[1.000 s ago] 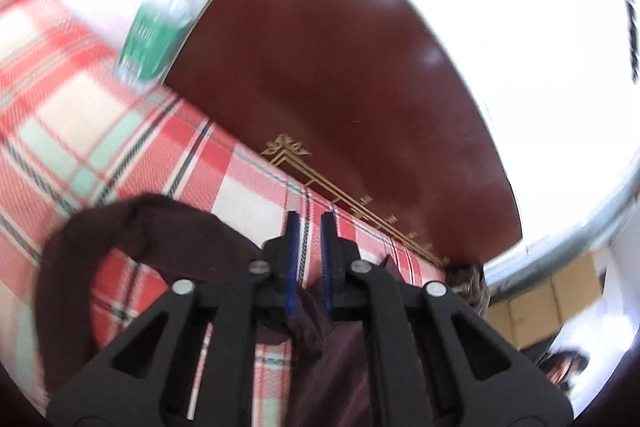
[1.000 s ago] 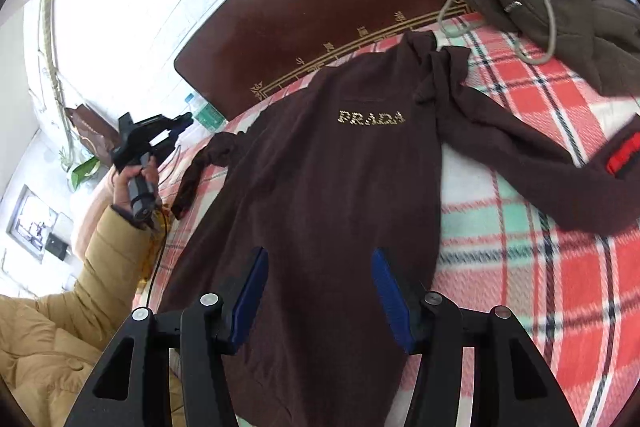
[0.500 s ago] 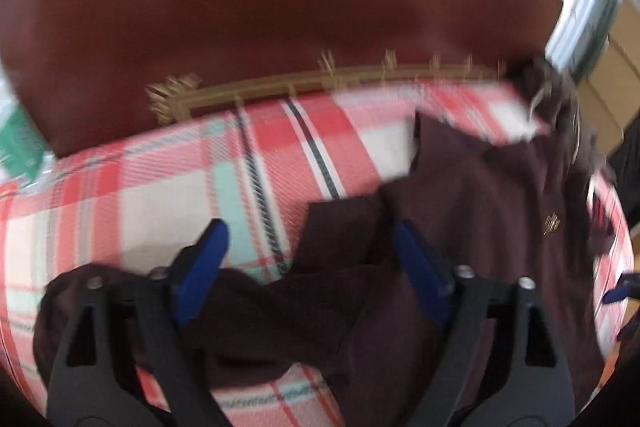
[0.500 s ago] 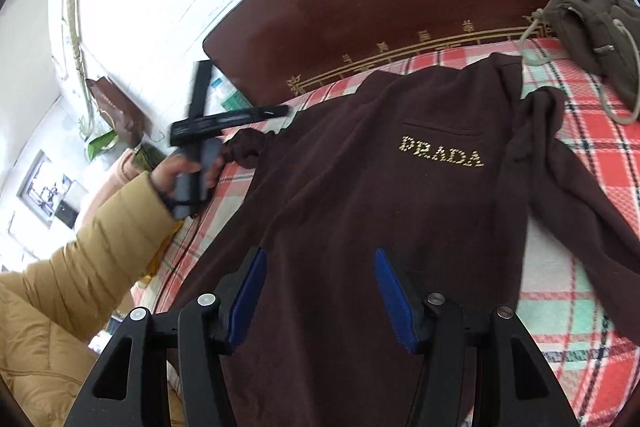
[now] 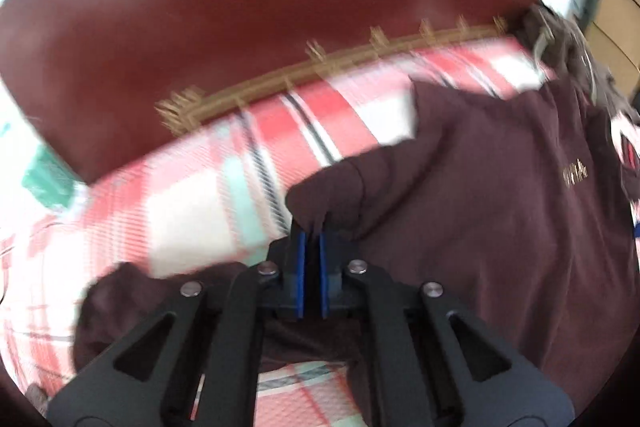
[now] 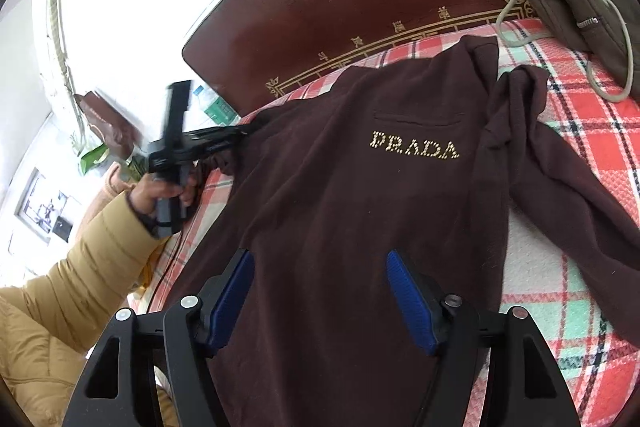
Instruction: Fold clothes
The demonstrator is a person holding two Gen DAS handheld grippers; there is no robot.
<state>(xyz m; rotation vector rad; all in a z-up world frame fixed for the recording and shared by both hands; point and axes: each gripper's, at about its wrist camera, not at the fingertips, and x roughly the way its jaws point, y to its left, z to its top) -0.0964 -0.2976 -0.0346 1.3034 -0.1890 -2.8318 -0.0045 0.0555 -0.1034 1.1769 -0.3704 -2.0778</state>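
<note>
A dark brown sweater [image 6: 360,211] with gold "PRADA" lettering lies spread on a red, white and green plaid bedcover [image 6: 568,291]. My left gripper [image 5: 312,239] is shut on the sweater's left sleeve [image 5: 332,187], near the shoulder; it also shows in the right wrist view [image 6: 240,131] at the sweater's left edge. The sleeve's cuff end [image 5: 120,307] trails to the lower left. My right gripper [image 6: 320,267] is open and empty above the sweater's lower body. The other sleeve [image 6: 560,179] lies out to the right.
A dark red wooden headboard [image 6: 400,7] with gold trim runs behind the bed. An olive hooded garment [image 6: 584,15] with drawstrings lies at the far right corner. A green-labelled water bottle [image 6: 216,107] stands beyond the bed's left edge. The person's tan jacket sleeve [image 6: 80,279] is at left.
My left gripper was shut, opened over the sleeve half a second ago, and has now shut on it near the shoulder. My right gripper moved closer over the sweater and stays open.
</note>
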